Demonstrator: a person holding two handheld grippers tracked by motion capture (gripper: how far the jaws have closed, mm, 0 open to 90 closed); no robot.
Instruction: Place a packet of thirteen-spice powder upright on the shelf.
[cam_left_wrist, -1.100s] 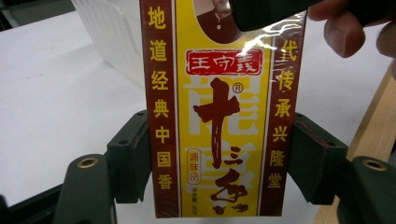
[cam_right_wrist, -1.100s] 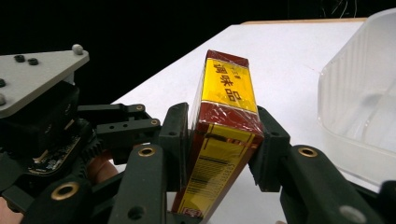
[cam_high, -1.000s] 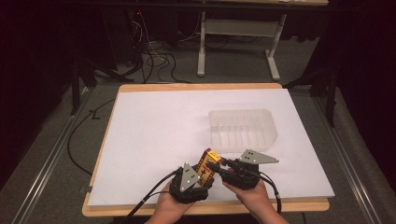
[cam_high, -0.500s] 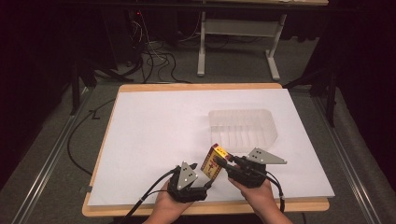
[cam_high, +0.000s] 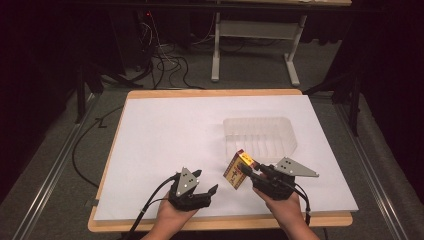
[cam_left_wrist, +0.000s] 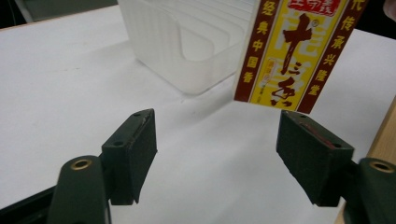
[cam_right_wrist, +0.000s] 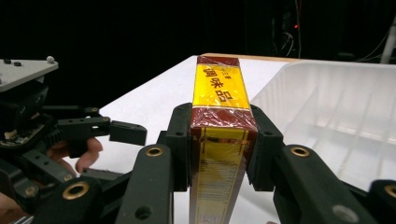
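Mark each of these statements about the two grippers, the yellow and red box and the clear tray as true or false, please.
1. The right gripper holds the yellow and red box between its jaws. True.
2. The left gripper is shut on the box. False: its jaws stand open with nothing between them.
3. The box lies inside the clear plastic tray. False: it is held outside the tray, near its front corner.
4. The tray sits on the white table cover. True.
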